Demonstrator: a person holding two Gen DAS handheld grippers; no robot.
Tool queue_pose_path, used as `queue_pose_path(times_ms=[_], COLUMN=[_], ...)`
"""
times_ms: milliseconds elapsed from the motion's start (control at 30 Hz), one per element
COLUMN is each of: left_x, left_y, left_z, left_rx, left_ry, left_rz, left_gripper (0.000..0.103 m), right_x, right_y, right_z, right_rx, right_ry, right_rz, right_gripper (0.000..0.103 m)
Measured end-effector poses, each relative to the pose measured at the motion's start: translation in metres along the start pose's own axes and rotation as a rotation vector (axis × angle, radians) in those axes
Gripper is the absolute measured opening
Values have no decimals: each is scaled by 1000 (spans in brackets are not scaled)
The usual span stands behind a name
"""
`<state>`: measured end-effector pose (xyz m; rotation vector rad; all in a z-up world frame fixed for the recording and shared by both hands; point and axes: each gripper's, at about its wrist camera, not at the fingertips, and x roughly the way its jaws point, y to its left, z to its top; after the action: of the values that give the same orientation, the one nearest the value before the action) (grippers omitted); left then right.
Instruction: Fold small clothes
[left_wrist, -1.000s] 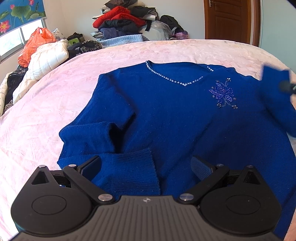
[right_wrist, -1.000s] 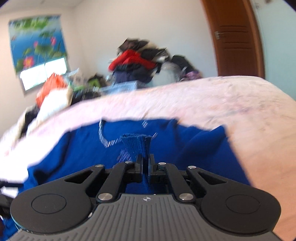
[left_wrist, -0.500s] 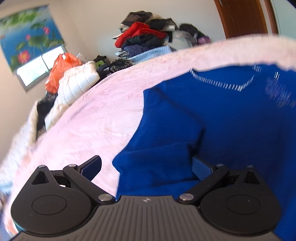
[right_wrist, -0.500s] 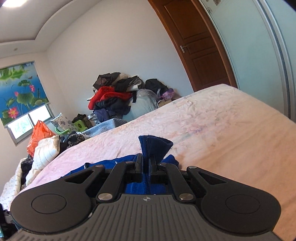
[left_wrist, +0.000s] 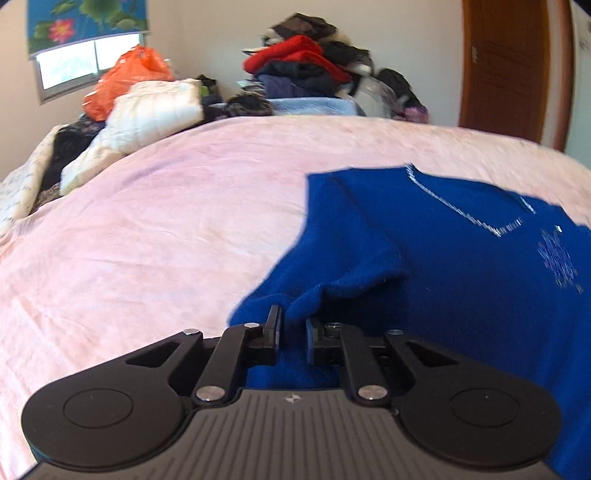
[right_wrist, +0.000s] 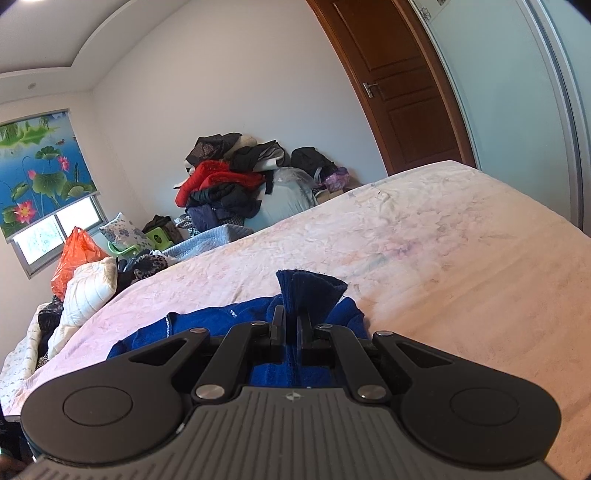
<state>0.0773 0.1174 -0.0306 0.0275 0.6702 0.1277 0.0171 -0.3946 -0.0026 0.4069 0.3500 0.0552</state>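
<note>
We see the blue sweater (left_wrist: 461, 258) spread on the pink bedspread (left_wrist: 166, 221), toward its right side. Our left gripper (left_wrist: 291, 334) is clenched on a fold of its sleeve, fingers nearly together. Our right gripper (right_wrist: 291, 328) pinches the other sleeve's cuff (right_wrist: 310, 290), which stands up between narrowly closed fingers above the bedspread.

Blue knit sweater (left_wrist: 461, 266), beaded V-neck and beaded flower on chest, front up on pink bed (left_wrist: 166, 229); both sleeves lifted.
</note>
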Motion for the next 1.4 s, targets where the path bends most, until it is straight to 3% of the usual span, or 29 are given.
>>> queue_pose_path(times_ms=[233, 467, 600, 700, 800, 967, 1067, 1133, 1267, 1400], left_x=[10, 35, 43, 47, 40, 27, 25, 21, 10, 9], left_y=[76, 125, 137, 138, 134, 103, 83, 72, 39, 9], left_z=[21, 46, 52, 52, 52, 52, 53, 53, 49, 44], left_rx=[-139, -126, -115, -108, -118, -15, 29, 47, 159, 241], left_ry=[-9, -32, -43, -22, -25, -63, -55, -73, -147, -141], left_rz=[149, 342, 401, 415, 383, 347, 315, 298, 291, 229], left_gripper=[12, 12, 12, 12, 12, 15, 37, 75, 80, 80], right_x=[-5, -18, -33, -44, -52, -57, -64, -73, -89, -98], right_y=[-9, -39, -63, -82, -106, -154, -177, -187, -204, -208], right_z=[12, 40, 61, 74, 82, 82, 75, 71, 61, 52], right_rx=[-6, 14, 43, 46, 77, 190, 252, 276, 299, 305], right_ry=[-34, -117, -194, -248, -284, -315, -356, -391, -417, -445], right_rz=[-30, -114, -194, -265, -325, -409, -460, -496, -554, -599], right_gripper=[7, 7, 7, 7, 7, 7, 7, 7, 7, 4])
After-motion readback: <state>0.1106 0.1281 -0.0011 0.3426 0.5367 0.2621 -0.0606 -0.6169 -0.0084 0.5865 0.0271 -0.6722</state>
